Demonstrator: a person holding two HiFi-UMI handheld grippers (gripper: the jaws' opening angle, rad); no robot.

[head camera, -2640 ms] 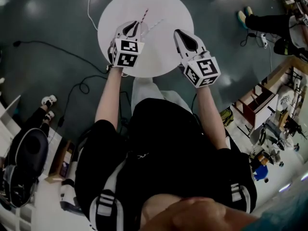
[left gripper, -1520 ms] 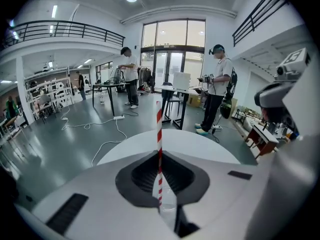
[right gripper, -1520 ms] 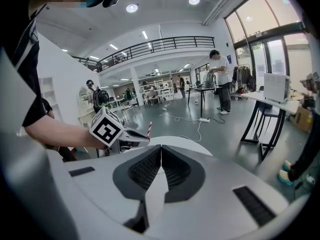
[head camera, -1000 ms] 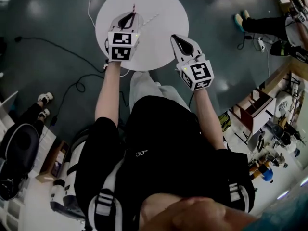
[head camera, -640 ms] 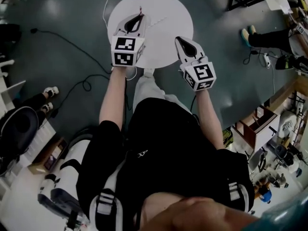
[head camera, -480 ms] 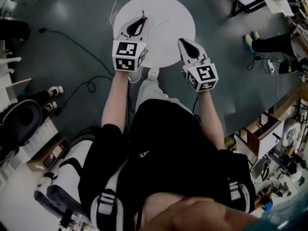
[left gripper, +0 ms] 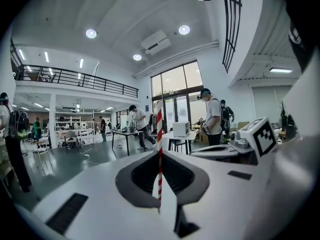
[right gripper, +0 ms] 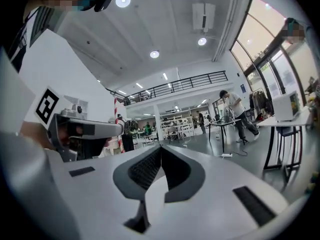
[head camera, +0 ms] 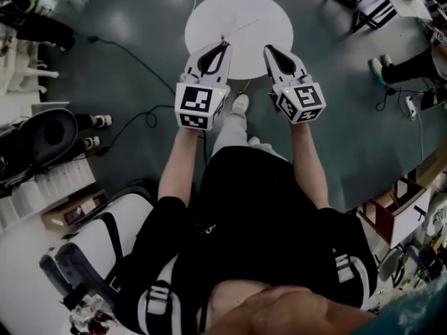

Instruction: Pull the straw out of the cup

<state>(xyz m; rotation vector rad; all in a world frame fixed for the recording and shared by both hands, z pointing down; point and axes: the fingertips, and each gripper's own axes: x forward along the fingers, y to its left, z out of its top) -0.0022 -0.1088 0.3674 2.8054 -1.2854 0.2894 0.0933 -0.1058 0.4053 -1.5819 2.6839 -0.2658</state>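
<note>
Two hand-held grippers, one straw; no cup shows in any view.

1. Left hand-held gripper (head camera: 221, 47), white body with a black-and-white marker cube. Its tips are over the near left part of the bench. Its own view shows the jaws closed on the straw, with the dark pads pinching it from both sides.

2. Red-and-white striped paper straw (left gripper: 159, 134), thin and straight. It is carried in the left hand-held gripper, clear of the bench, and touches nothing else. Its long axis runs along the jaws. One end sits back between the pads, and the free end points out past the fingertips towards the far edge of the bench. It looks close to level, since that view faces across the room and not down.

3. Round white bench (head camera: 269, 9). A thin pale line lies near its middle, too small to identify.

4. Right hand-held gripper (head camera: 269, 50), same make. Its tips are over the near right edge of the bench. The jaws are pressed together with nothing between them.

Step in hand, as judged: the pull looks complete, with the straw free and lifted away. The next move calls for a steady pinch, as a light straw held near one end may swivel. It then needs a level carry to a bare part of the bench before release.
</note>
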